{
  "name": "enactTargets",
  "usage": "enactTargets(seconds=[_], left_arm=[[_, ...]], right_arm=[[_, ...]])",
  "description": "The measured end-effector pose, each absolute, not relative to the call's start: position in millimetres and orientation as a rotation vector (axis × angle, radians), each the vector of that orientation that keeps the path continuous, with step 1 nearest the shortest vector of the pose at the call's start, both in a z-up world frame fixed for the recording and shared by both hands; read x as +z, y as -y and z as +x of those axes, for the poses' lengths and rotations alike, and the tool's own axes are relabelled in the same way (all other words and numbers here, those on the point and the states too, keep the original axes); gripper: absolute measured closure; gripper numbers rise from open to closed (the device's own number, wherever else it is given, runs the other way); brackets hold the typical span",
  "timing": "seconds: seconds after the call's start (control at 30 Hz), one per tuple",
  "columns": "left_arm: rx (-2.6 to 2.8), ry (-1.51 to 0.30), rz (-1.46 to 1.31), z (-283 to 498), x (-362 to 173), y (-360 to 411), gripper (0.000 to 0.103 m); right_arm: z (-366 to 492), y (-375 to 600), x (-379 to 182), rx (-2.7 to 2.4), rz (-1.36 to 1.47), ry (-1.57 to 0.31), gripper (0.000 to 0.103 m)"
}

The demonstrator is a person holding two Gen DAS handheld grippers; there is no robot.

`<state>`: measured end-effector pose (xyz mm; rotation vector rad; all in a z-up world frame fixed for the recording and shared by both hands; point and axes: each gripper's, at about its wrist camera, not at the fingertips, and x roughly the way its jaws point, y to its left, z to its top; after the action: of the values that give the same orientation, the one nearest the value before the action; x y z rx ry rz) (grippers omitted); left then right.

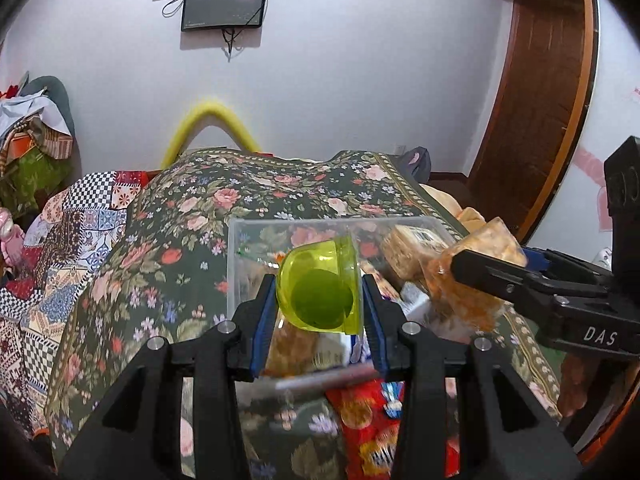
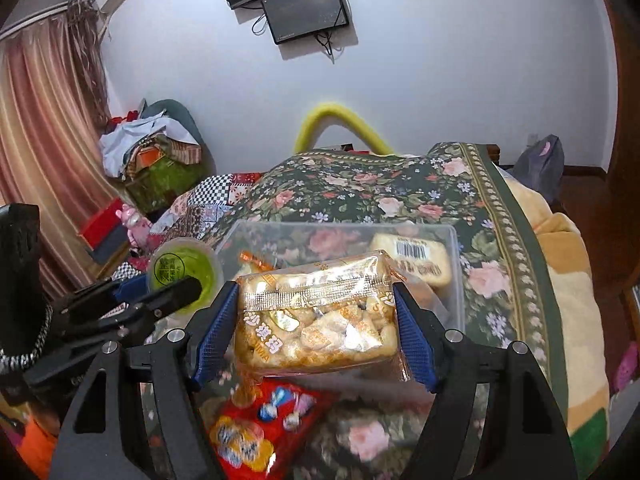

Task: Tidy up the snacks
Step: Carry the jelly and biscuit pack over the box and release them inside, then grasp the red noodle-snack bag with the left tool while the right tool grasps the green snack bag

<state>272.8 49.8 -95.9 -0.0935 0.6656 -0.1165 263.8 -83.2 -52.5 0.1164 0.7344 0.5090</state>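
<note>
On the far left, beyond the bed's edge, a heap of folded clothes (image 1: 36, 128) sat against the white wall, and a patchwork quilt (image 1: 68, 240) covered that side of the mattress. Next to it lay a dark floral bedspread (image 1: 168, 248), which carried everything I was working with.

My left gripper (image 1: 320, 300) was clenched on a green jelly cup (image 1: 320, 286), its blue pads pressing the cup's two sides. The cup lay tipped on its side in the grip, raised above the snacks, with its clear dome toward the left wrist camera and its printed lid facing away, toward my other tool.

Behind the cup stood a clear plastic box (image 1: 240, 248) on the bedspread. Inside it, toward its right end, rested a wrapped pastry with a barcode (image 2: 416, 258). Below and nearer to me, a red snack bag (image 2: 256, 428) lay flat on the bedspread.

To the right, my right gripper (image 2: 316, 320) was grasping a clear bag of puffed rice cake (image 2: 316, 320), pads against both short ends, holding it level above the red bag and just in front of the box.

Farthest right, a brown wooden door (image 1: 540, 100) stood beside the wall.
</note>
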Motion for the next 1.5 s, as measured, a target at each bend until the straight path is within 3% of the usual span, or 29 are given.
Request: enactTargets(seconds=[0.67,1.27,1.3,1.4,1.5], left_arm=[[-0.049,-0.739,-0.072,341.8,-125.5,-60.3,0.062],[-0.101,-0.689,-0.044,276.4,-88.0,-45.9,0.058],[-0.106,-0.694,-0.043,271.3,-87.5,-44.1,0.056],[-0.127,-0.718,-0.053,255.3,-91.8,-37.6,0.036],[-0.164,-0.77,-0.073,243.5,-104.1,-28.5,0.033]], right_arm=[[318.3,55.6,-73.7,0.48,0.118,-0.849,0.03],[280.1,69.5,-43.0,0.487,0.05,-0.775,0.029],[274.8,72.3,-41.5,0.482,0.04,-0.768,0.029],[259.3,82.4,-40.1,0.476,0.023,-0.757,0.029],[242.5,93.8,-43.4,0.465,0.002,-0.756,0.029]])
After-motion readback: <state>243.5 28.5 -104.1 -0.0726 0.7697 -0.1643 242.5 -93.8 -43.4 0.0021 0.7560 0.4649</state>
